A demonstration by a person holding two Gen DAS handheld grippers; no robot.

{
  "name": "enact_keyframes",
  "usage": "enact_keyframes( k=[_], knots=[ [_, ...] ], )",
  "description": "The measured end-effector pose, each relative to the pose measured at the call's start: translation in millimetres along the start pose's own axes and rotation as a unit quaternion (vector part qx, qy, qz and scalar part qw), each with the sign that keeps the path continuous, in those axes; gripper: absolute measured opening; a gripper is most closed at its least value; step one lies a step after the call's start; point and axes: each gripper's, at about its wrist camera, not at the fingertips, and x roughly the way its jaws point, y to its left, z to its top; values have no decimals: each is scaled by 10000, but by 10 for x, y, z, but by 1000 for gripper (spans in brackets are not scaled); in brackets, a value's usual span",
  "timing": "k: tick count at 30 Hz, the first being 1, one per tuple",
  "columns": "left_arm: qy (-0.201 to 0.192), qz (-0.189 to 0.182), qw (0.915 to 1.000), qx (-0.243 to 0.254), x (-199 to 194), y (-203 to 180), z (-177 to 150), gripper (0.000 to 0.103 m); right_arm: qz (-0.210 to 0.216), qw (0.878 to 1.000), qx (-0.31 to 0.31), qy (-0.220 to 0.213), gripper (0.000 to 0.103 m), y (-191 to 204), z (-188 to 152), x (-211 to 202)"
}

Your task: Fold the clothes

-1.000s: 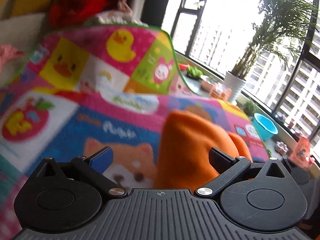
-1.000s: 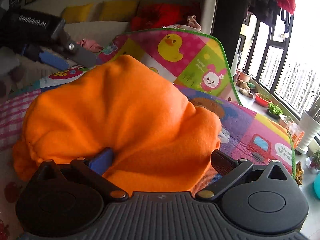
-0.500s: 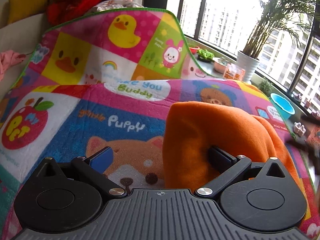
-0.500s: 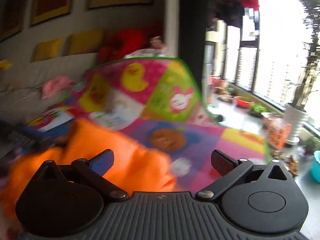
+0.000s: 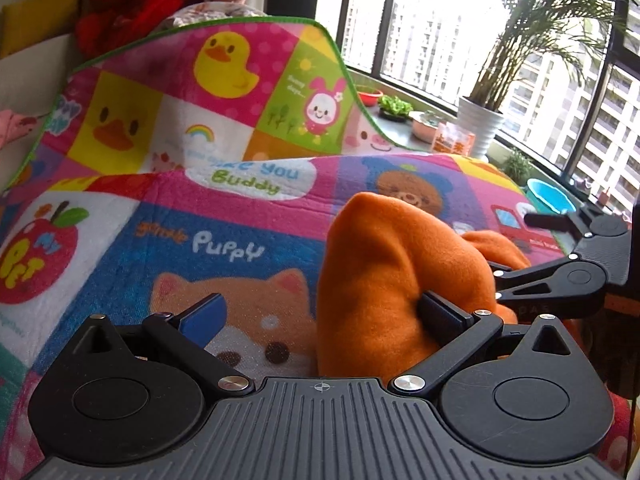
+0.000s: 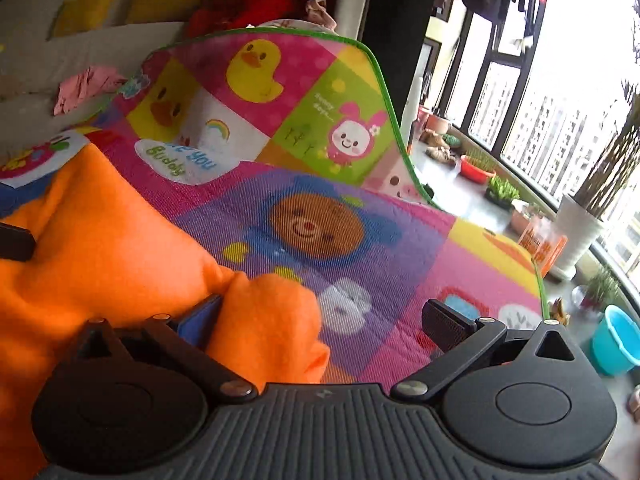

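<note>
An orange fleece garment (image 5: 392, 272) lies bunched on a colourful cartoon play mat (image 5: 240, 248). My left gripper (image 5: 320, 314) is open wide; the garment's near fold fills the right half of its gap and touches the black right pad (image 5: 440, 312). Across the bunch, at the right edge of the left wrist view, is my right gripper (image 5: 516, 252). In the right wrist view the garment (image 6: 100, 260) spreads to the left, and one corner of it lies between the open fingers of the right gripper (image 6: 322, 320), against the blue left pad (image 6: 200, 316).
The mat's far end (image 6: 280, 92) is turned up against a sofa with yellow cushions (image 6: 84, 12) and loose pink clothing (image 6: 84, 88). To the right, a window ledge carries a white plant pot (image 6: 576, 236), several small planters and a blue bowl (image 6: 616, 344).
The right gripper has swung right, off the top of the orange mound to its right-hand corner. The left gripper has come closer, its right pad now against the cloth. Both stayed open.
</note>
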Motion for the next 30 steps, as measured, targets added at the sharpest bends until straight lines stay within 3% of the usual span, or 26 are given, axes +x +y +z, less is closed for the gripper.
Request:
enact_keyframes(
  k=[8,13,15,18,20,24,30],
  knots=[
    [-506,-474,9968,-408,-338,67,186,103,-181,9998,-35,-28,103,-62,-136,-143],
    [-39,-6,9999,129,-14,-70,115,103,-299,9993,-109,-199,103,-104,-150,-376],
    [16,14,10000,68,78,-61,58,103,-197,9986,22,-495,103,-139,-106,-601],
    [32,-50,10000,22,81,-49,73,103,568,9939,277,-898,103,-136,-31,-953],
    [11,-8,9999,112,62,-71,70,103,953,9915,229,-855,103,-31,-27,-1023],
    [25,-17,9999,138,31,-64,50,103,779,9963,-368,-58,103,321,-281,-730],
    [9,-53,9998,202,-4,-72,25,103,1068,9933,427,117,103,188,-422,-767]
  ],
)
